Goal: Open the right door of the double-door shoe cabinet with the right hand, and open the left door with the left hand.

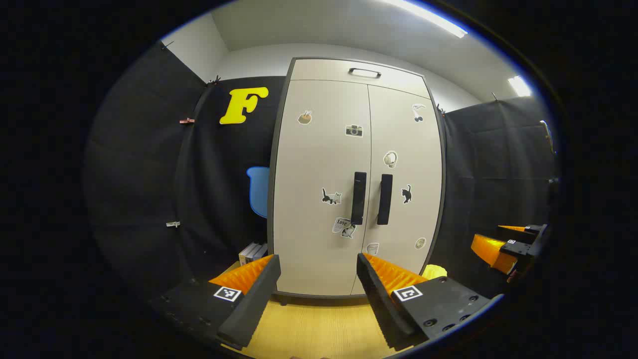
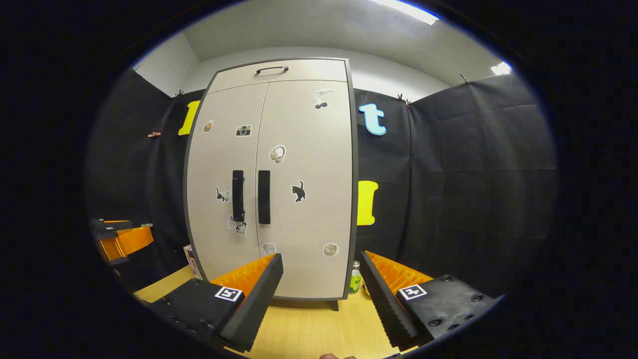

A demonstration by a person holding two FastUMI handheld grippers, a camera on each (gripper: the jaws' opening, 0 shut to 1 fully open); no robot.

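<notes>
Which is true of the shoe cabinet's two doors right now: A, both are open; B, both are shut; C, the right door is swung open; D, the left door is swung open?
B: the left door and right door lie flush, their two handles side by side at the middle seam, and both grippers hang open, short of them.

A staged recording booth is shown: black cloth [image 2: 448, 174] is clipped up as walls around a stickered shoe cabinet [image 2: 299, 149], set on a wooden table [image 2: 309, 329] under strip lights [image 1: 428, 17].

A sticker [image 1: 342, 224] on the left door [image 1: 319, 184] — reads "Love".
</notes>
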